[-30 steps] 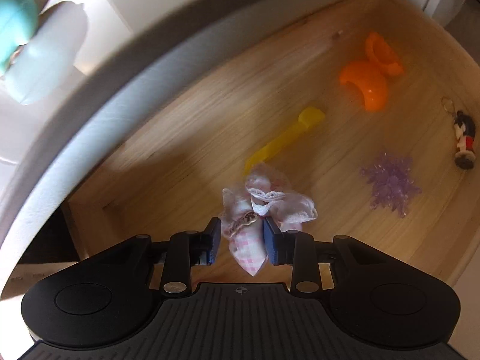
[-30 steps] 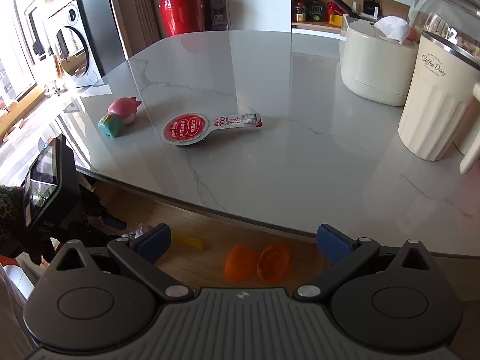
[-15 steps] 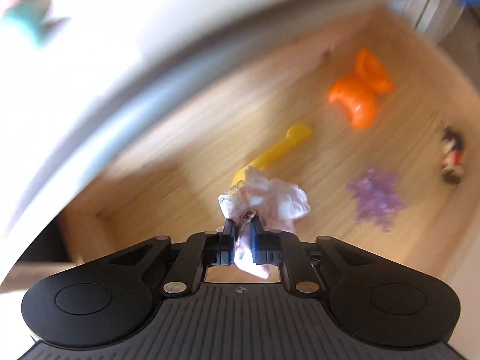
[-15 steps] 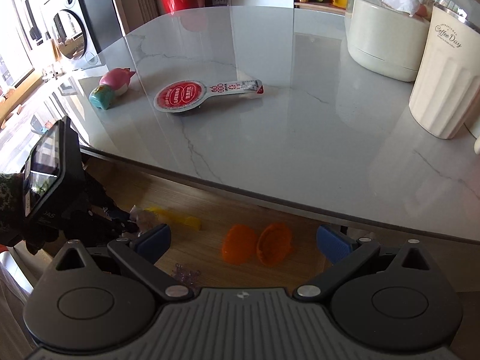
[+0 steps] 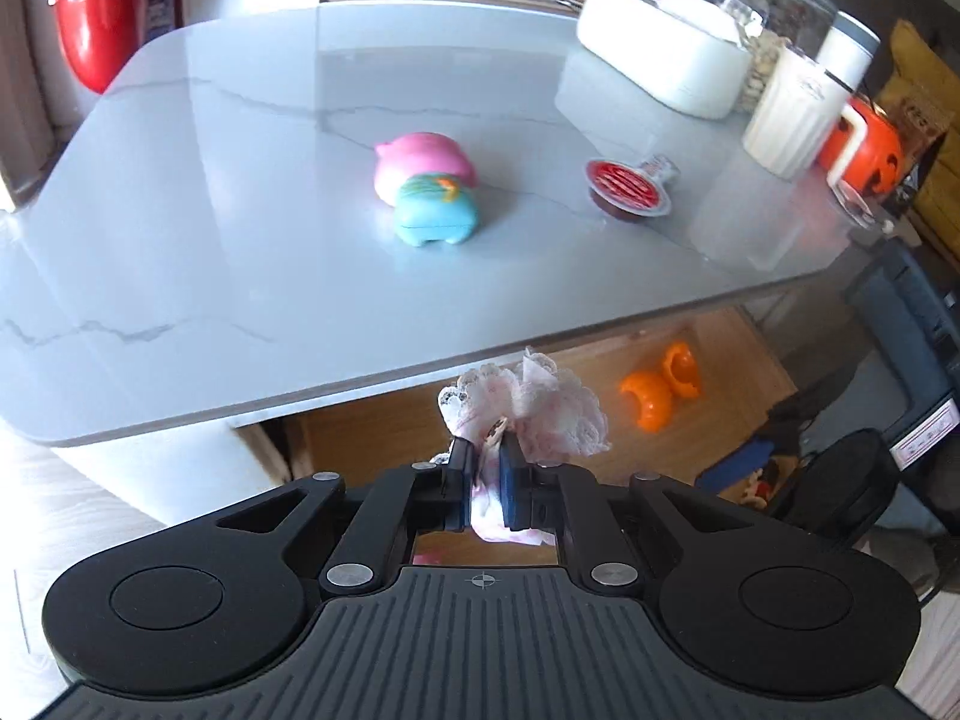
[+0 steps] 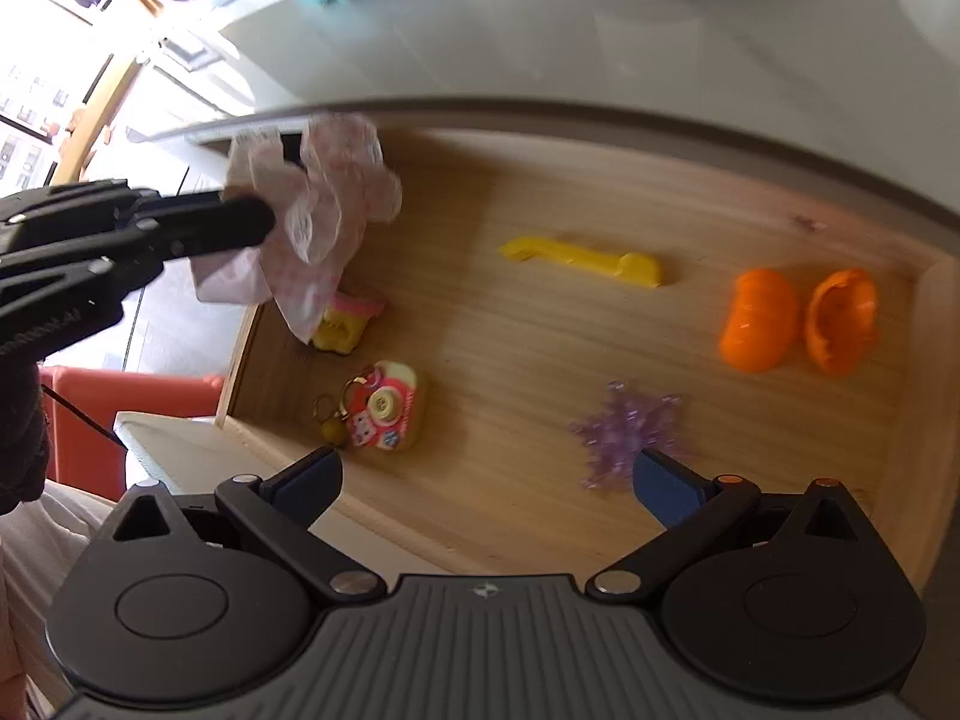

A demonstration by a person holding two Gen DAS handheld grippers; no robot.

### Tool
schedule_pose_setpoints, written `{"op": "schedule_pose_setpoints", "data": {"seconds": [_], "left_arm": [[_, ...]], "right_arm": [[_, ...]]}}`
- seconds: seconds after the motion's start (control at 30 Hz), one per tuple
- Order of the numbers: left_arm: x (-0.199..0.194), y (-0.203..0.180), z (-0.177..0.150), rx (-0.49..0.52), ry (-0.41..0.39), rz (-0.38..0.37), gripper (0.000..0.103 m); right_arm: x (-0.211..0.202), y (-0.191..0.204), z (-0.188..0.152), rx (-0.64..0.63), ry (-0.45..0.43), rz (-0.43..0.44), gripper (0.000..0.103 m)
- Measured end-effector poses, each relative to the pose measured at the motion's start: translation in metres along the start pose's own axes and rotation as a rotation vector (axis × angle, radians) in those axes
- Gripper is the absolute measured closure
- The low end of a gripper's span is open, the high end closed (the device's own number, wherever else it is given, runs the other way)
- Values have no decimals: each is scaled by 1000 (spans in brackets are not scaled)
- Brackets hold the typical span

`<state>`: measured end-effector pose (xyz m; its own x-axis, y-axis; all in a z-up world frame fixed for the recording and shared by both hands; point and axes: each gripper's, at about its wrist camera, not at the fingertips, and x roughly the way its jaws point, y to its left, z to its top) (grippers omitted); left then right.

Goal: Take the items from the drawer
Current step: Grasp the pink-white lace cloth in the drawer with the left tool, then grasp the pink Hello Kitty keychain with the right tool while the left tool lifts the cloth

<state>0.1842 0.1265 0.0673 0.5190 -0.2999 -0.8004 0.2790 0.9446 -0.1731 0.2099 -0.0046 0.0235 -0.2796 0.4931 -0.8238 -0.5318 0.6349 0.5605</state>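
My left gripper [image 5: 485, 468] is shut on a pink-and-white lace bow [image 5: 534, 405], held above the drawer's left end and just below the marble tabletop's edge. From the right wrist view the same bow [image 6: 324, 204] hangs from the left gripper [image 6: 264, 219] over the wooden drawer [image 6: 540, 516]. My right gripper [image 6: 489, 477] is open, hovering over the drawer's front with nothing between its fingers. In the drawer lie a yellow comb-like piece [image 6: 582, 261], two orange shell halves [image 6: 795, 321], a purple snowflake [image 6: 630, 429], a pink toy camera keychain [image 6: 384, 405] and a small yellow toy [image 6: 342, 327].
On the marble table [image 5: 240, 252] sit a pink and teal squishy toy [image 5: 429, 189] and a red-lidded sauce cup [image 5: 630, 186]. White canisters [image 5: 792, 114], a white container [image 5: 663, 60] and an orange pumpkin mug [image 5: 864, 147] stand at the back right.
My left gripper closed on the bow and lifted it out of the drawer to table-edge height. My right gripper tilted down from facing the tabletop to facing into the drawer.
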Motion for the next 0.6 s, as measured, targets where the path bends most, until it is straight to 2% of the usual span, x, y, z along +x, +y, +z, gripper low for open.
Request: {"op": "schedule_pose_setpoints", "data": {"seconds": [0.03,0.13,0.2,0.23,0.47,0.6], "left_arm": [[-7,4,-3,-11,-12,1,92],[-19,18,-4,-43,-53,-1,92],[-30,29,-10,-69,-82,0,92],[-35,35,-15,-84,-99,-3,92],[-41,69,-40,-182,-92,-24,92],[-45,64,-42,-159,-93,-42,92]], "right_arm": [[11,12,4,-10,34,-12,2],[38,38,17,-19,117,-59,16],[55,50,22,-26,167,-98,30],[64,56,25,-41,184,-119,32],[102,92,40,-221,249,-232,33],[123,93,45,-216,316,-226,33]]}}
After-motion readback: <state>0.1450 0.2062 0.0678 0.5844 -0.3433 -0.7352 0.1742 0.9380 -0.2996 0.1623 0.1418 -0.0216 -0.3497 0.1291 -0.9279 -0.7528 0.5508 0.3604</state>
